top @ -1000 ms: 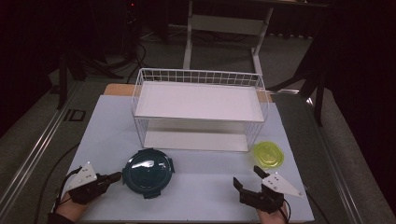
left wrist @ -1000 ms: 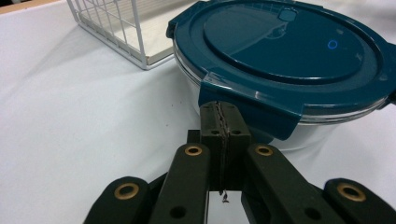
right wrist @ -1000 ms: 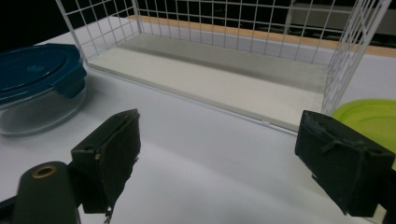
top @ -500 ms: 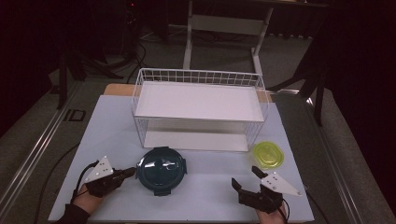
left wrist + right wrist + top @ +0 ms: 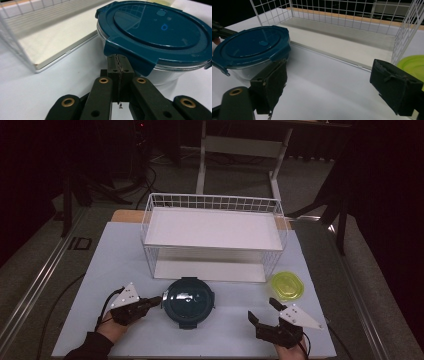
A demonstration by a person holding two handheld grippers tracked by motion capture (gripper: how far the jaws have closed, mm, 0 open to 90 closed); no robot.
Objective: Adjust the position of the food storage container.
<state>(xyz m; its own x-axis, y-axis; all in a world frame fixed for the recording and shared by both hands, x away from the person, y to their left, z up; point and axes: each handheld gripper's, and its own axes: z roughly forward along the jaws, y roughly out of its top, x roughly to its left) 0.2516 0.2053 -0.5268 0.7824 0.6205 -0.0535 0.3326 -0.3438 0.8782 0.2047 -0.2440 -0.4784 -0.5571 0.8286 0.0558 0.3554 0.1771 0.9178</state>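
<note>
Teal plastic lid clipped over a clear round container (image 5: 189,302) is the centre of our work here: it sits on the white table (image 5: 115,255), just in front of the open lower level of the white wire rack (image 5: 214,236), a little left of the rack's middle. We judge that it is placed there to go onto one of the rack's two white shelves, since the opening faces us and nothing stands between container and rack.

Our left gripper (image 5: 150,302) has its jaws pressed flat together with nothing between them, and the closed tip lies against the container's left side. In the left gripper view the joined pads (image 5: 119,65) sit right under one of the lid's latch tabs, touching the clear wall or very nearly so. We read this as a push rather than a pick: shut jaws make a blunt finger for nudging the container sideways across the table toward the right.

Our right gripper (image 5: 261,311) waits with its jaws spread wide and empty, well apart from the container on its right side. From the right gripper view the container (image 5: 252,52) stands beyond the left jaw, not between the two, so no grasp is set up yet.

A small yellow-green lidded tub (image 5: 287,285) rests near the rack's front right corner, just ahead of the right gripper and untouched.
</note>
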